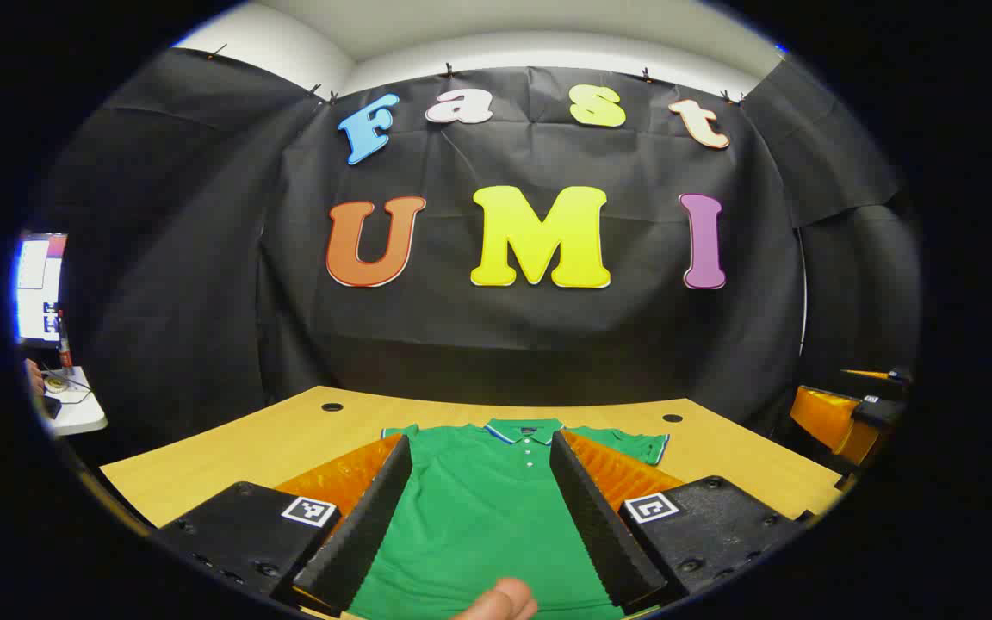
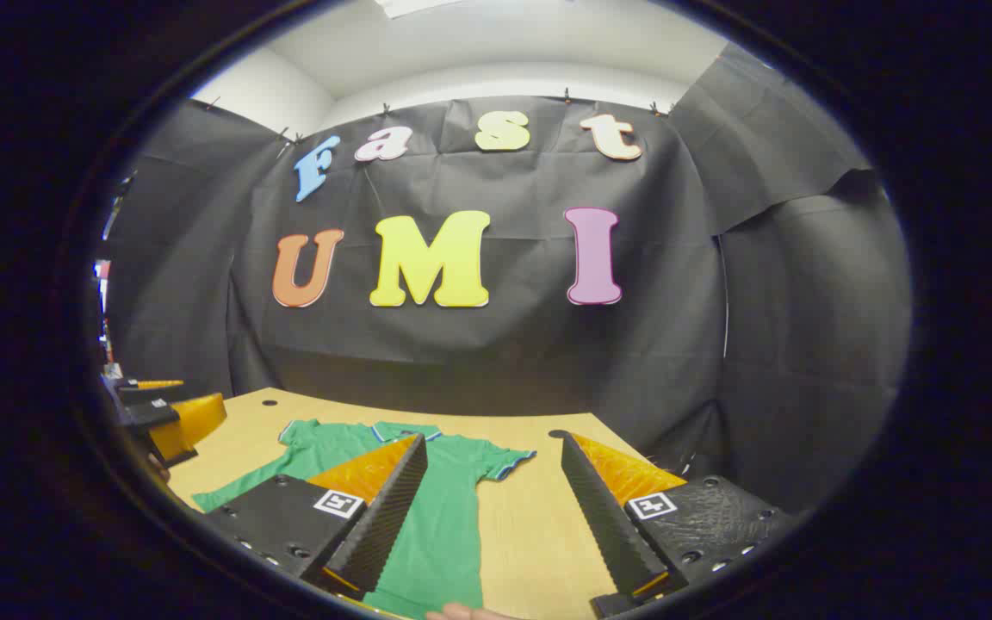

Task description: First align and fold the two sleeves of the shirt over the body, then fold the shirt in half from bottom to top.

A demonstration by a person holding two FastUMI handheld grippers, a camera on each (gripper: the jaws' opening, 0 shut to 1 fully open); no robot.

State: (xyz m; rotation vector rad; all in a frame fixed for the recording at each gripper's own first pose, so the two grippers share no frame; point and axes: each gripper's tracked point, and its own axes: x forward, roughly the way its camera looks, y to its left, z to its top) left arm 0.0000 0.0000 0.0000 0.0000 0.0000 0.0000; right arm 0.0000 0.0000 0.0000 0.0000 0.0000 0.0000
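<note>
Wooden table (image 1: 203,465), green shirt (image 1: 479,508) flat between wide-open, empty left hand-held gripper (image 1: 480,508) fingers

Recording booth – black cloth wall (image 1: 548,327), wooden table (image 1: 203,461), monitor (image 1: 38,288) beside

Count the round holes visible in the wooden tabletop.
2. In the left gripper view, one hole sits near the table's far-left corner, the other near its far-right corner, beyond the green shirt. The grippers may hide others.
</note>
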